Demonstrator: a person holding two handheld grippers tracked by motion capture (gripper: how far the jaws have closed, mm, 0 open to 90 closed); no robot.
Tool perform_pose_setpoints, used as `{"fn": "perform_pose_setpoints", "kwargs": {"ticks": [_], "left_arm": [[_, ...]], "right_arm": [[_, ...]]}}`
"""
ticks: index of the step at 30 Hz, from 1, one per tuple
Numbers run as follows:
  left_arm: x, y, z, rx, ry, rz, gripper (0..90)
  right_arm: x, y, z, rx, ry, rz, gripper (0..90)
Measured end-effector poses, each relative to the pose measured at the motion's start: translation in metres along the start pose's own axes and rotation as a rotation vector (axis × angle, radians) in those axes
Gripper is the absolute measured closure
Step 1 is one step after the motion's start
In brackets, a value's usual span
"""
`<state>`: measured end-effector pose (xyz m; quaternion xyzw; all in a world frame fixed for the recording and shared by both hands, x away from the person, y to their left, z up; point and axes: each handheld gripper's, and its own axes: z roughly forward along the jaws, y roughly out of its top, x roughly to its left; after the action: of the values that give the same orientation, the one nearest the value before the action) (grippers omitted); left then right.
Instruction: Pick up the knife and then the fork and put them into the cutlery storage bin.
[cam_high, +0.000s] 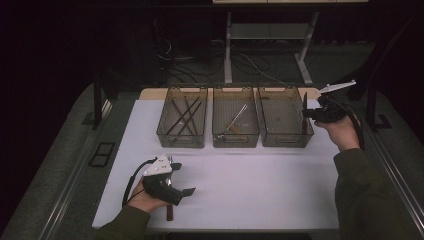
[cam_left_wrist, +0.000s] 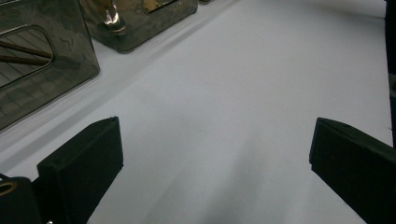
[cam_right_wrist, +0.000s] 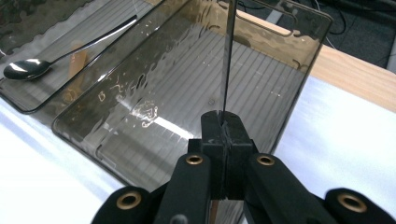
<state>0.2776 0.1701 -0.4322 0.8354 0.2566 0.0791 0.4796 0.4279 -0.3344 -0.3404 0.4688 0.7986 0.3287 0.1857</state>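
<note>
Left gripper (cam_high: 186, 192): jaws spread wide over bare table (cam_high: 260, 180), holding nothing.
Left bin (cam_high: 183, 117): several dark sticks, crossed.
Middle bin (cam_high: 235, 117): one spoon (cam_right_wrist: 28, 68).
Right bin (cam_high: 284, 117): looks empty.
Right gripper (cam_high: 305, 112): clamped on a thin dark blade (cam_right_wrist: 226, 65) — upright at the right bin's far side.
Risk: blade may catch the bin wall and twist loose — the pinch is narrow.

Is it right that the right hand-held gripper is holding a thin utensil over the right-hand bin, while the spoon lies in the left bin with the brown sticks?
Not quite. The spoon lies in the middle bin, as the high view shows. The brown sticks have the left bin to themselves. The rest holds: the right hand-held gripper is shut on a thin utensil over the right-hand bin.
</note>
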Motion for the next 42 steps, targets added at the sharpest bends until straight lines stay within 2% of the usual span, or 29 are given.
{"fn": "perform_pose_setpoints", "kwargs": {"ticks": [5,10,18,19,21,23,28,31,34,36,40,42], "left_arm": [[-0.001,0.000,0.001,0.016,-0.002,0.005,2.7],[-0.001,0.000,0.002,0.013,-0.006,0.005,2.8],[-0.001,0.001,0.001,0.015,-0.004,0.010,4.1],[-0.001,0.001,0.001,0.014,-0.003,0.010,4.1],[-0.001,0.001,0.001,0.012,-0.003,0.008,4.1],[-0.001,0.001,0.000,0.012,-0.003,0.010,4.1],[-0.001,0.001,0.000,0.013,-0.001,0.008,4.1],[-0.001,0.001,0.000,0.020,0.005,0.010,4.4],[-0.001,0.001,-0.001,0.025,0.020,0.008,6.2],[0.000,0.002,-0.003,0.028,0.044,0.012,9.9],[0.004,0.002,-0.009,0.015,0.074,-0.016,16.2],[0.006,0.002,-0.012,0.019,0.099,-0.023,23.7]], "right_arm": [[0.000,0.001,0.014,-0.040,-0.002,0.007,89.7],[0.001,0.002,0.032,-0.067,-0.003,0.016,89.6],[0.005,0.004,0.057,-0.054,0.017,0.043,87.0],[0.005,0.004,0.060,-0.042,0.024,0.052,84.1],[0.006,0.003,0.066,-0.011,0.008,0.047,76.1],[0.006,0.001,0.068,-0.002,0.009,0.058,70.5],[0.005,-0.001,0.062,-0.043,0.039,0.084,59.0],[0.006,-0.003,0.053,-0.082,0.045,0.099,49.0],[0.007,-0.007,0.043,-0.104,0.072,0.108,40.1],[0.010,-0.011,0.035,-0.132,0.065,0.093,34.9],[0.019,-0.022,0.019,-0.174,0.124,0.090,27.4],[0.027,-0.028,0.013,-0.180,0.124,0.081,24.1]]}}
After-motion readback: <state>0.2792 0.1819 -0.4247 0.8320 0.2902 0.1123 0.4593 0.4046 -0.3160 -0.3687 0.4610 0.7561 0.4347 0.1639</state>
